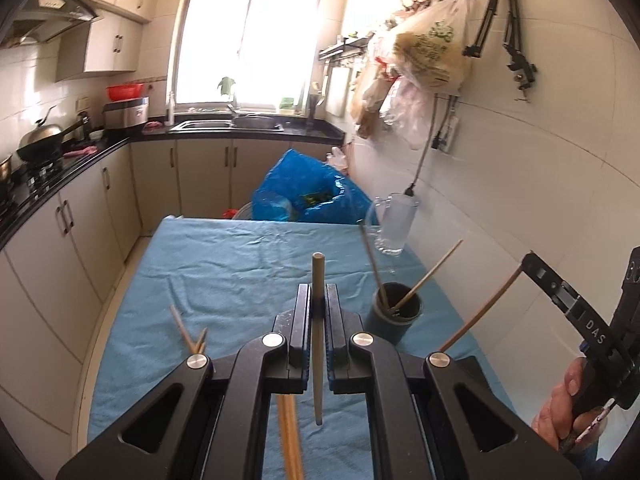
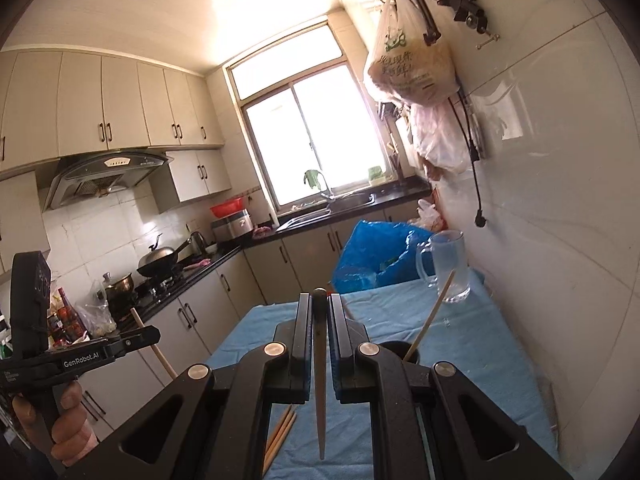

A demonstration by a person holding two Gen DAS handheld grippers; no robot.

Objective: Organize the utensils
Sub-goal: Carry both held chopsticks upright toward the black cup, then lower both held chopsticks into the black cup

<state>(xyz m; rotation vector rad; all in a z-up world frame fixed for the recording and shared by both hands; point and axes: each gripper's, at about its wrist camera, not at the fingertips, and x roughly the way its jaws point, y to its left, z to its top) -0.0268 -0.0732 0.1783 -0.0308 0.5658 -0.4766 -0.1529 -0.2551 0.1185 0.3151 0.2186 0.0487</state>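
My left gripper (image 1: 318, 300) is shut on a wooden chopstick (image 1: 318, 280) and holds it upright above the blue-covered table (image 1: 240, 272). My right gripper (image 2: 320, 308) is shut on another chopstick (image 2: 320, 400), also upright. A dark cylindrical holder (image 1: 396, 314) stands on the table right of the left gripper with two chopsticks (image 1: 428, 276) leaning in it; it also shows in the right wrist view (image 2: 400, 350). Loose chopsticks (image 1: 192, 334) lie on the cloth at the left, and more loose chopsticks (image 2: 280, 432) lie under the right gripper.
A clear glass mug (image 1: 394, 222) stands at the table's far right by the tiled wall. A blue plastic bag (image 1: 308, 192) sits behind the table's far edge. Plastic bags (image 1: 432, 52) hang from wall hooks. Kitchen counters with a stove and wok (image 1: 40, 144) run along the left.
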